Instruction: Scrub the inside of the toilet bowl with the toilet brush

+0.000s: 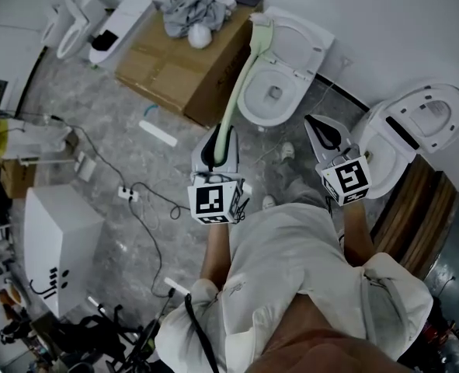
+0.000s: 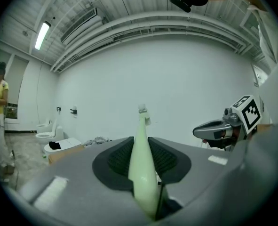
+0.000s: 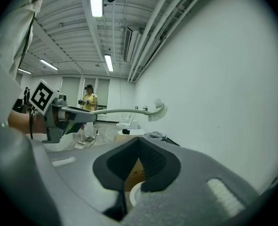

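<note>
The left gripper [image 1: 216, 137] is clamping the toilet brush [image 1: 243, 72] above the toilet bowl [image 1: 249, 106], while the right gripper [image 1: 316, 126] is hovering beside it, jaws together.

The head view is evenly, softly lit, with faint shadows on the floor [image 1: 81, 107] and washed-out colour. A ceiling tube light [image 2: 42, 35] glares at upper left of the left gripper view; a second tube light [image 3: 97, 6] burns out at top centre of the right. Both are fisheye-bent, with black corners. The left gripper [image 2: 141, 147] and right gripper [image 3: 138, 147] look soft up close.
</note>
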Demonstrator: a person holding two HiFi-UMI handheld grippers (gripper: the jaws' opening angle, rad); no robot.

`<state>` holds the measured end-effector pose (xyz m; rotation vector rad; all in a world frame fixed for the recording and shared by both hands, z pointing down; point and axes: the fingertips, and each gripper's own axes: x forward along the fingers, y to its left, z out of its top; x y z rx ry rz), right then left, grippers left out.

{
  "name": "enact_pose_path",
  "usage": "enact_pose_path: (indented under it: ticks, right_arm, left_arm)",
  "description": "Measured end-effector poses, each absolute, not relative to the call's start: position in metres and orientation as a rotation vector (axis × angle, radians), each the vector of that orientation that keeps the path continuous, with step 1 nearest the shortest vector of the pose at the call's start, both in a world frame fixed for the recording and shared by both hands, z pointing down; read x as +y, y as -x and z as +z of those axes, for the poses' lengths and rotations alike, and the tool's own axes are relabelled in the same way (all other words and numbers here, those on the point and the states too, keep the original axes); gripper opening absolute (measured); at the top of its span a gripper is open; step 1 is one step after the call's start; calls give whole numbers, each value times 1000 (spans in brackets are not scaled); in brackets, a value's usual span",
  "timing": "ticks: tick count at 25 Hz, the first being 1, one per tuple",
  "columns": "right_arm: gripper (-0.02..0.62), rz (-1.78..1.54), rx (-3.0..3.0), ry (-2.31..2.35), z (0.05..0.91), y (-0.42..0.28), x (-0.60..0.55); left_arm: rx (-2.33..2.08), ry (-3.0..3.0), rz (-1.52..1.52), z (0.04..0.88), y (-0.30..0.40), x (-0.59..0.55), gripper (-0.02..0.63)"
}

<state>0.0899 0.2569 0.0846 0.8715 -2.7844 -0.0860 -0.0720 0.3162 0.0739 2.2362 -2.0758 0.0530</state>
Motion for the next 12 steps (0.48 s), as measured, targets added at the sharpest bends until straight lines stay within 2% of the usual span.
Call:
enact_pose_path:
  ticks: [12]
  right_arm:
    - [3,-31,-2764,-742,94,-76,122]
  left_arm:
    - [-2109,-2113,110,90,87,196,112]
